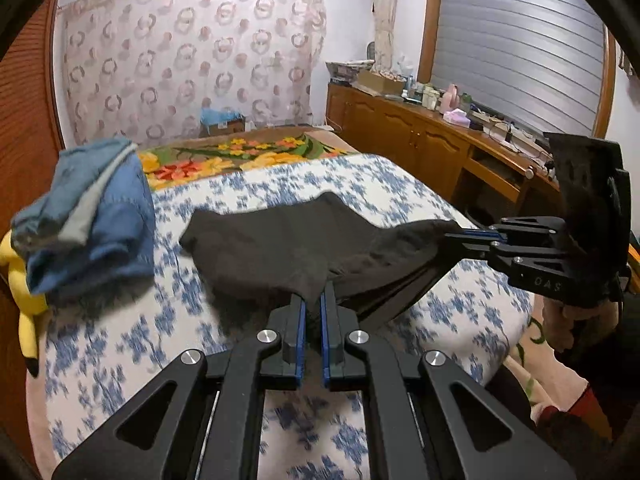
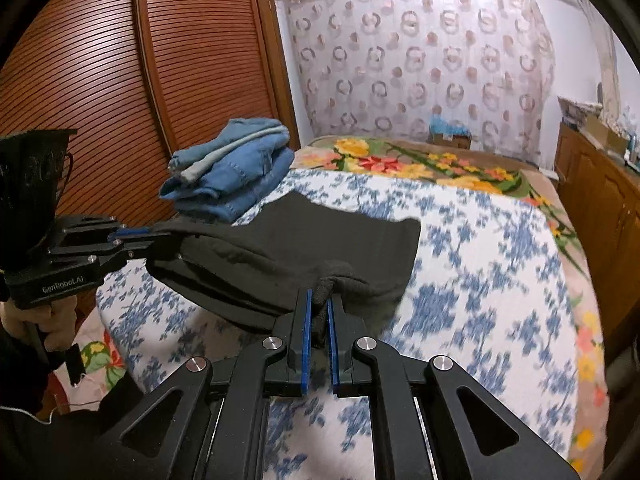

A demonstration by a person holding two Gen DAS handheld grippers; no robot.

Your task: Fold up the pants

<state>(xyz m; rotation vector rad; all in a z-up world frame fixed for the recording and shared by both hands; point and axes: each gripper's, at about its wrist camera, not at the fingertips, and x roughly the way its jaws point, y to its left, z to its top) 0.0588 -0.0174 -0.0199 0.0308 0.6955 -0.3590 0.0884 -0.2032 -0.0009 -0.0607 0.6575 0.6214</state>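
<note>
- The black pants (image 1: 288,248) lie partly folded on the blue-and-white floral sheet (image 1: 400,184) of the bed, in the middle of the left wrist view; their far part rests on the sheet while the near edge is lifted by both grippers.
- The left gripper (image 1: 313,300) sits at lower centre of its own view, its blue-lined fingers (image 1: 301,320) pinched tight on a bunched edge of the dark cloth.
- The right gripper (image 1: 460,236) enters that view from the right edge, its fingers closed together on another corner of the pants.
- In the right wrist view the right gripper (image 2: 319,304) is at lower centre, clamped on a small gathered fold of the pants (image 2: 304,248).
- There the left gripper (image 2: 156,236) reaches in from the left edge, gripping the cloth; a hand (image 2: 40,320) holds its handle at lower left.
- A stack of folded jeans (image 2: 236,168) lies beyond the pants in the upper left, just beside their far edge; whether they touch cannot be told.
- A yellow plush toy (image 1: 20,280) peeks out under the jeans (image 1: 92,216) at the left edge.
- A wooden louvred door (image 2: 120,60) fills the upper left of the right wrist view.
</note>
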